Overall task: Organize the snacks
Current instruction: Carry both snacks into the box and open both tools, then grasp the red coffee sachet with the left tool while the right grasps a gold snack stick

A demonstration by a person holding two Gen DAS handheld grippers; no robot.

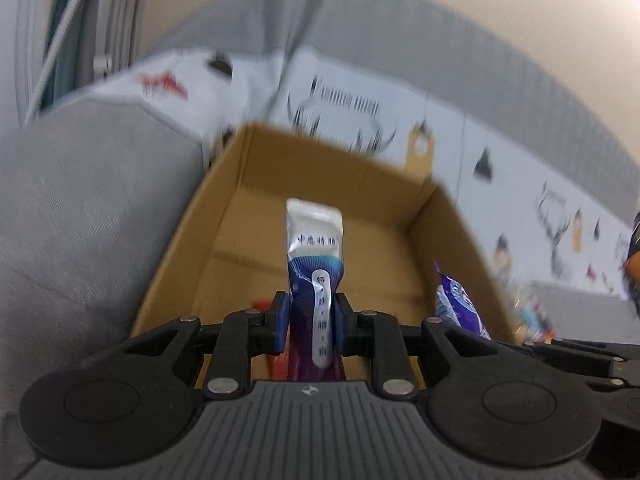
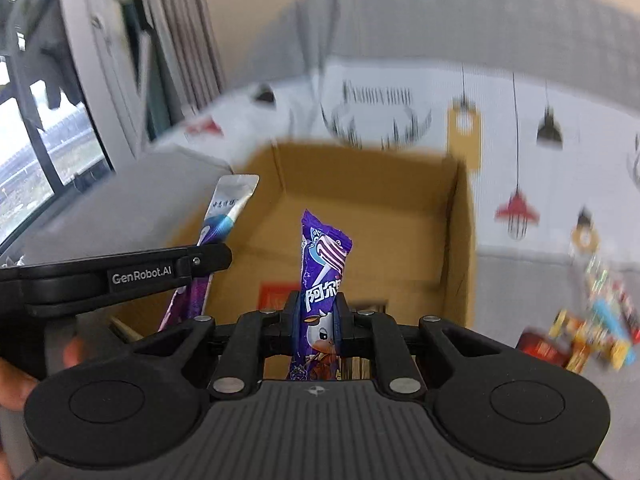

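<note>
My left gripper (image 1: pixel 310 322) is shut on a silver and blue snack stick pack (image 1: pixel 314 248), held upright over the open cardboard box (image 1: pixel 176 248). My right gripper (image 2: pixel 318 320) is shut on a purple candy pack (image 2: pixel 322 264), also upright above the same box (image 2: pixel 460 240). The purple pack shows at the right in the left wrist view (image 1: pixel 456 300). The silver pack (image 2: pixel 226 212) and the left gripper's body (image 2: pixel 120 276) show at the left in the right wrist view. A red packet (image 2: pixel 276 296) lies on the box floor.
The box stands on a grey sofa (image 1: pixel 80 220) against printed white cushions (image 2: pixel 520 140). A pile of colourful snacks (image 2: pixel 592 320) lies on the sofa right of the box. A window (image 2: pixel 32 120) is at the far left.
</note>
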